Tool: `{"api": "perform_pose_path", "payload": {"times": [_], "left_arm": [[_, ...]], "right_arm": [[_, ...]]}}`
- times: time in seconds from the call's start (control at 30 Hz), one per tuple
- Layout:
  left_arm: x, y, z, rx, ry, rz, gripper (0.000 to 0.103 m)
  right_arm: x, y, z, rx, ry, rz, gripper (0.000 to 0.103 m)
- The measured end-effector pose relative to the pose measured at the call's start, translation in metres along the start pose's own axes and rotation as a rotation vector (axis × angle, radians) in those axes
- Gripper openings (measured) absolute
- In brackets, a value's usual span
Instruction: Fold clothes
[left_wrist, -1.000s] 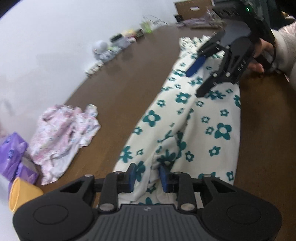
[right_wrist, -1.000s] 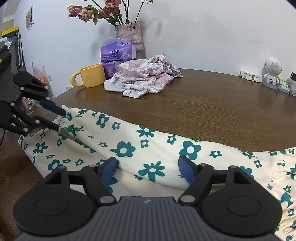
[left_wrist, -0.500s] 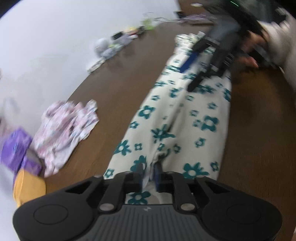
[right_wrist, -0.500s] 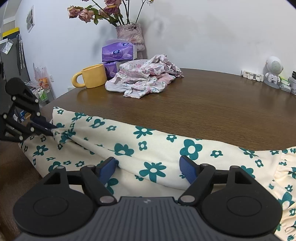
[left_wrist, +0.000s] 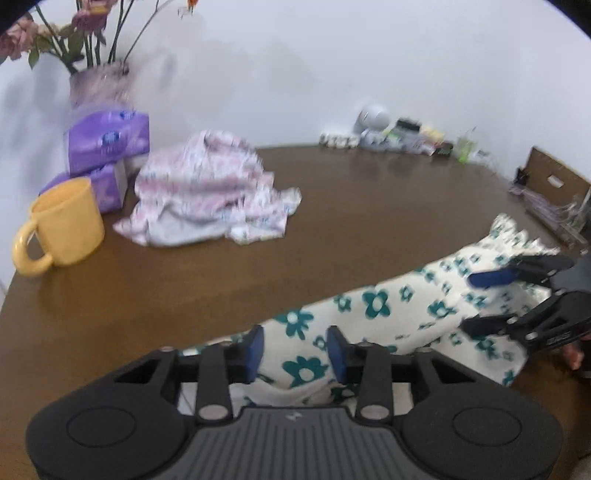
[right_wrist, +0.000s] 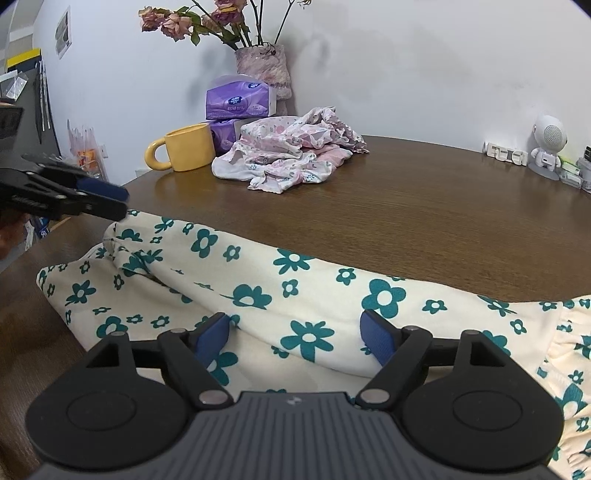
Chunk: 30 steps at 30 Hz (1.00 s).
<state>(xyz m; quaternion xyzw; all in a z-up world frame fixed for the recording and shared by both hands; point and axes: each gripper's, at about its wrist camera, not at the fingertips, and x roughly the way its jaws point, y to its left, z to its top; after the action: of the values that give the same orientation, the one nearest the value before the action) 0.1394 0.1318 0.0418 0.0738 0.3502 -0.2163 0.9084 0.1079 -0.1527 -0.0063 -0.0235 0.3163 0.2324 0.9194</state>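
Brown wood tabletop (right_wrist: 424, 206) runs back to a white wall. Going left to right from the left gripper (left_wrist: 295, 349): ahead and to its left a yellow mug (left_wrist: 64, 225) stands beside stacked purple tissue packs (left_wrist: 107, 142), with a vase of dried flowers (right_wrist: 262, 62) behind them against the wall. Just right of the mug lies a crumpled pink-patterned garment (left_wrist: 207, 192). Straight ahead, the cream garment with teal flowers (left_wrist: 373, 306) stretches away to the right; a fold of it sits between the blue pads (left_wrist: 255, 349), and the jaws are opening, with the pads just clear of the cloth. Further right along the same garment hovers the right gripper (right_wrist: 295, 336), fingers spread wide over the cloth and pinching nothing. Beyond it, at the wall, stands a small white robot figure (right_wrist: 548, 146).
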Motion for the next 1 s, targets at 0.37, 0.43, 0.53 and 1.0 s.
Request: {"api": "perform_pose_path", "payload": {"times": [0.37,0.43,0.53,1.0], "left_arm": [[0.006,0.017,-0.031,-0.083,-0.085,0.059,0.012],[0.003,0.019,-0.032,-0.118,-0.103,0.047,0.012],[-0.012,0.014,-0.029,-0.112,-0.171,0.078,0.032],[0.007,0.031,-0.029,-0.188,-0.096,0.139,0.016]], "right_arm": [[-0.001,-0.001,0.001,0.007,-0.001,0.008,0.080],[-0.001,-0.002,0.001,0.010,-0.001,0.011,0.080],[-0.002,-0.003,0.002,0.016,-0.003,0.016,0.081],[-0.002,-0.004,0.001,0.025,-0.004,0.029,0.082]]}}
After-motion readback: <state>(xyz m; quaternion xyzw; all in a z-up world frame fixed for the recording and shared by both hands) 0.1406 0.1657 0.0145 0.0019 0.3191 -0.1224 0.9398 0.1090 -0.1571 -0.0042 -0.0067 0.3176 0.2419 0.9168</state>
